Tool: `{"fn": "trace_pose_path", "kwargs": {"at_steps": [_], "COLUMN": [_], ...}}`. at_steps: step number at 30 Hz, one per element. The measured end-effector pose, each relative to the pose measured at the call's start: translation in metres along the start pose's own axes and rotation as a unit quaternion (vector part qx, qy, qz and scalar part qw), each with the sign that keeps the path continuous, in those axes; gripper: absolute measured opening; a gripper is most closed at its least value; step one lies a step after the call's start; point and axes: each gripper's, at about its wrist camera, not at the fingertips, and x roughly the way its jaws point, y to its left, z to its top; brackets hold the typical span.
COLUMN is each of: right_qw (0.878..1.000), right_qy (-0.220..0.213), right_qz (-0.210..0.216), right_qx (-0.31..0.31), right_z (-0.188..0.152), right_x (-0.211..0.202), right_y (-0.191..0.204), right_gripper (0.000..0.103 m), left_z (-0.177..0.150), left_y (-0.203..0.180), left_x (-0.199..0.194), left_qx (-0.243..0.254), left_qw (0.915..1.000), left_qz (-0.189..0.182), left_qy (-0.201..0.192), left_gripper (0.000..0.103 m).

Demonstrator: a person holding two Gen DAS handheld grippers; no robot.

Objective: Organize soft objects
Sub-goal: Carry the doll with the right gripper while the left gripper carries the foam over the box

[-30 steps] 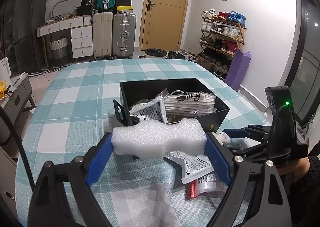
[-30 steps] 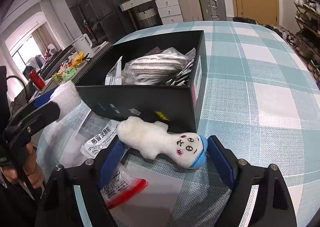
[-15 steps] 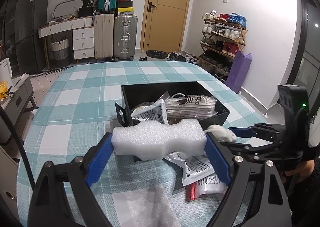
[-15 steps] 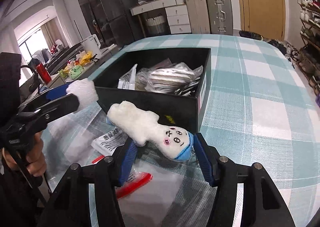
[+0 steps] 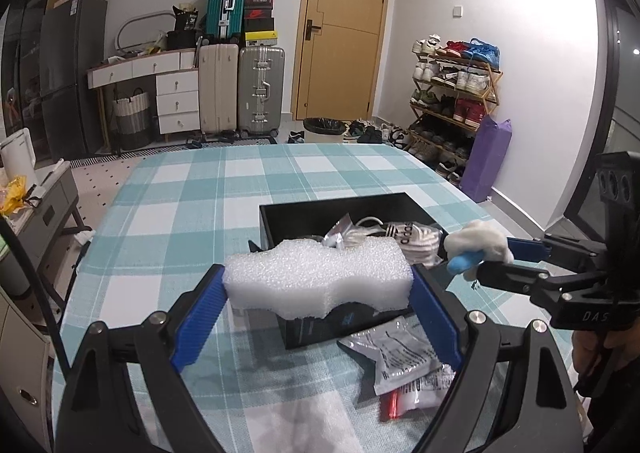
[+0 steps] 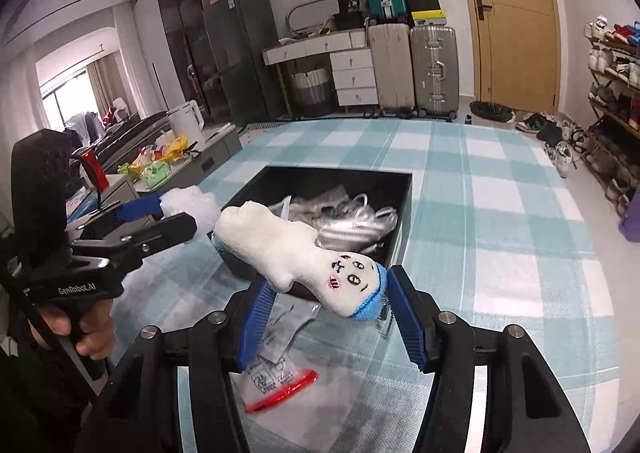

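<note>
My left gripper [image 5: 318, 289] is shut on a white foam block [image 5: 318, 279] and holds it above the near edge of the black box [image 5: 340, 209]. My right gripper [image 6: 332, 293] is shut on a white plush doll with a blue cap [image 6: 304, 253], held in the air at the box's near rim [image 6: 404, 213]. The doll also shows in the left wrist view [image 5: 478, 243], at the box's right side. The foam block shows in the right wrist view [image 6: 190, 203], left of the doll. The box holds bagged striped socks [image 6: 352, 223] and packets.
Plastic packets [image 5: 404, 357] and a red-edged pouch [image 6: 282, 393] lie on the checked tablecloth [image 5: 192, 213] in front of the box, on a white foam sheet [image 5: 316, 425]. Suitcases, a desk and a shoe rack stand beyond the table.
Both grippers have risen. The right gripper lifted the doll off the table and closed tighter on it. The foam block moved up and forward over the box's near edge.
</note>
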Motion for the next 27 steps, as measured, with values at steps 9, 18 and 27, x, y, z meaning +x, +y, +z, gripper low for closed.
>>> {"fn": "trace_pose_path", "kwargs": {"at_steps": [9,18,27], "right_qw": [1.000,1.000,0.999], "right_qy": [-0.010,-0.012,-0.001], "right_qz": [-0.019,-0.027,-0.034], "right_qx": [0.010,0.006,-0.006], "right_z": [0.018,0.039,0.056], "right_x": [0.002,0.018,0.045], "right_y": [-0.004,-0.005,-0.005], "right_gripper": [0.058,0.058,0.058], "left_z": [0.006,0.012,0.012], "left_y": [-0.011,-0.017,-0.023], "left_x": [0.016,0.036,0.052], "left_qx": [0.024,0.032,0.050], "left_qw": [0.9996,0.9993,0.9982], "left_qz": [0.013,0.014,0.023], "left_qy": [0.002,0.012,0.024], "left_gripper": [0.089,0.089,0.089]}}
